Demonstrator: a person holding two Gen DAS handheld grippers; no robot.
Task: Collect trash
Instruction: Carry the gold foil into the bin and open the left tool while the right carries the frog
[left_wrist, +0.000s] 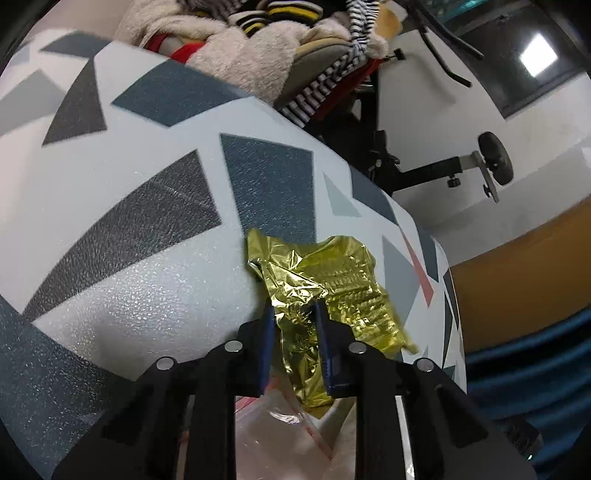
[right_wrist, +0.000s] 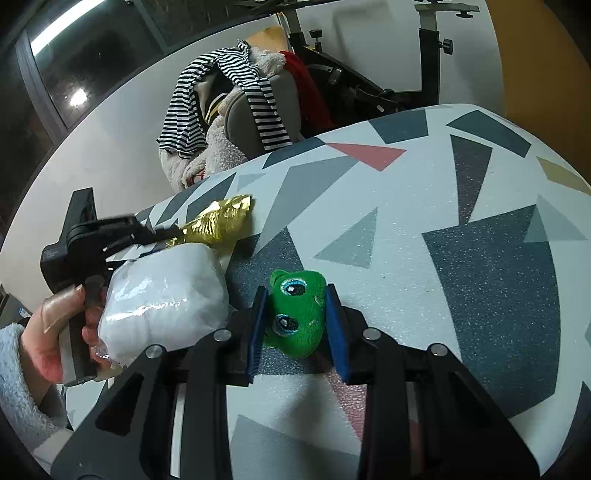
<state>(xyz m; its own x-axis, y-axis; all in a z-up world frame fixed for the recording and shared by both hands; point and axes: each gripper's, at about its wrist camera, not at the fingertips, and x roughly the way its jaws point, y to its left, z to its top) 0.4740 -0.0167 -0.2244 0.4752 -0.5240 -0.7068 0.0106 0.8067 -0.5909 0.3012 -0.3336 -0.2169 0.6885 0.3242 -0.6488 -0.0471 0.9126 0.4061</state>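
A crumpled gold foil wrapper (left_wrist: 332, 280) lies near the right edge of the patterned table (left_wrist: 129, 184). My left gripper (left_wrist: 295, 314) is shut on its near end, with foil bunched between the blue pads. The right wrist view shows that left gripper (right_wrist: 166, 234) at the left, the gold foil wrapper (right_wrist: 218, 221) sticking out past its tip. The hand (right_wrist: 55, 332) holding it also clutches a clear bag of white stuffing (right_wrist: 166, 299). My right gripper (right_wrist: 296, 288) is shut on a green plush toy (right_wrist: 297, 317) with blue eyes, resting on the table (right_wrist: 406, 221).
A chair heaped with striped and fluffy clothes (right_wrist: 229, 110) stands just behind the table's far edge. An exercise bike (right_wrist: 351, 85) sits beyond it by the white wall. A clear plastic bag (left_wrist: 288, 417) hangs under the left gripper.
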